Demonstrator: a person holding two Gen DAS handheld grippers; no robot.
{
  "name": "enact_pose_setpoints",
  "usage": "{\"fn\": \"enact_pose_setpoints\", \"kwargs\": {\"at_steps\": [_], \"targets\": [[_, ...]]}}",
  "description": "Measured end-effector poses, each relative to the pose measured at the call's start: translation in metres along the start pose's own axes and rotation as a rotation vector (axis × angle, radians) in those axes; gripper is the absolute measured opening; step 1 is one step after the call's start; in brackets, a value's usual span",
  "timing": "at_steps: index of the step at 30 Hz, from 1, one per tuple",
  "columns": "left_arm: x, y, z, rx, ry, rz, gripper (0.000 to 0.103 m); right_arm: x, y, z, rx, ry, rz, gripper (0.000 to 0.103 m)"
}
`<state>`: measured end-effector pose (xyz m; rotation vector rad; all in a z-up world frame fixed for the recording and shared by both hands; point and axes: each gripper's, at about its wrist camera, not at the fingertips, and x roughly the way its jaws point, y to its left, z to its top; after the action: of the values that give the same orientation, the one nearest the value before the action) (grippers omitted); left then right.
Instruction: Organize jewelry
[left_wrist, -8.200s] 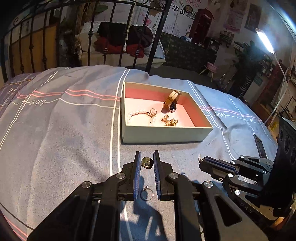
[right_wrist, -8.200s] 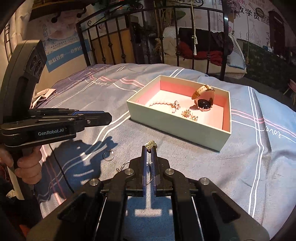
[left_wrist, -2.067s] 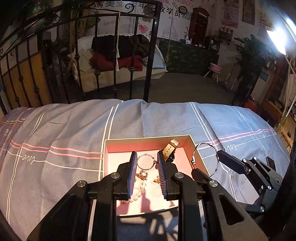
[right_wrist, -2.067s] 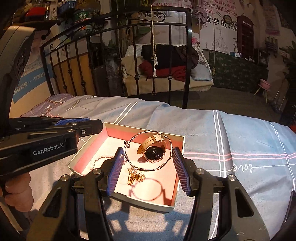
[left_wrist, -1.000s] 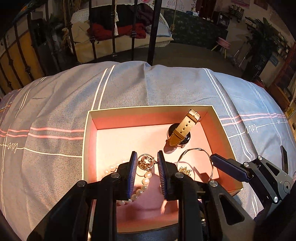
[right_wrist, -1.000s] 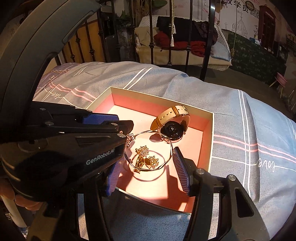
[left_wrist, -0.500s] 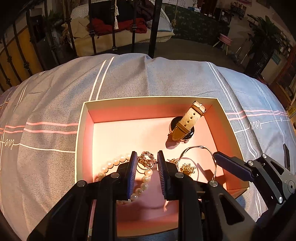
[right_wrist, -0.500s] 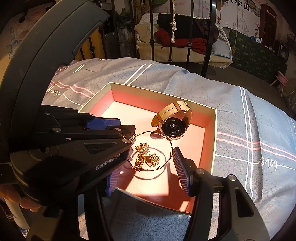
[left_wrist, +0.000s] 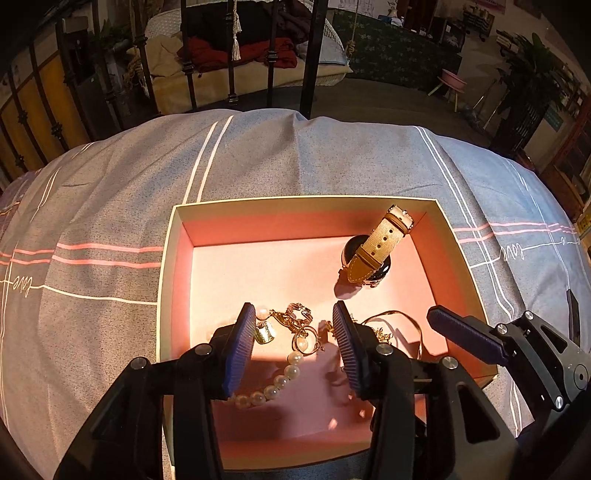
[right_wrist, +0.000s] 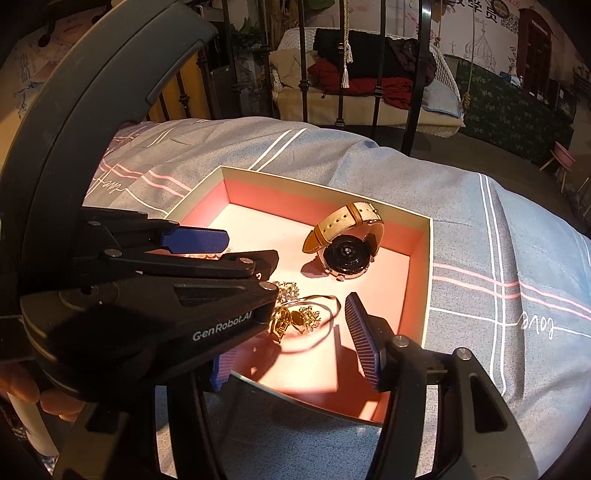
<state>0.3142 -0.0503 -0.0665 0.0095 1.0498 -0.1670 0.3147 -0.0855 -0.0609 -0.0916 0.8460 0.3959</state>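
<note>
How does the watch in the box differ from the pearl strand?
The watch stands on edge near the far right corner of the box, its tan strap arching up; the pearl strand lies flat at the near side. The watch is one solid dark disc with a strap, the strand a row of small pale beads. The watch stands alone; the strand touches gold pieces. Both rest inside the box.

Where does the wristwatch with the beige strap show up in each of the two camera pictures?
Left wrist view: the watch stands in the box's far right corner.
Right wrist view: the watch sits just above picture centre, its dark back facing us.
Shared landmark: the pink-lined box.
</note>
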Motion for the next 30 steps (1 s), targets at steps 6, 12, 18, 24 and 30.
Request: {"fn": "enact_pose_setpoints", "kwargs": {"at_steps": [6, 12, 18, 24, 30], "targets": [[-0.009, 0.002, 0.000, -0.019, -0.013, 0.002, 0.072, -0.010, 0.001, -0.002, 0.002, -0.033, -0.009, 0.071], [-0.033, 0.002, -0.004, -0.018, -0.075, -0.005, 0.083, -0.026, 0.006, -0.010, -0.006, -0.087, -0.046, 0.089], [-0.080, -0.001, -0.029, 0.008, -0.225, -0.041, 0.089, -0.052, 0.009, -0.037, -0.006, -0.147, -0.118, 0.097], [-0.135, 0.003, -0.087, 0.017, -0.487, -0.023, 0.094, -0.100, 0.013, -0.081, 0.023, -0.355, -0.253, 0.097], [-0.168, -0.001, -0.143, 0.041, -0.642, 0.041, 0.096, -0.157, 0.028, -0.112, 0.034, -0.628, -0.327, 0.097]]}}
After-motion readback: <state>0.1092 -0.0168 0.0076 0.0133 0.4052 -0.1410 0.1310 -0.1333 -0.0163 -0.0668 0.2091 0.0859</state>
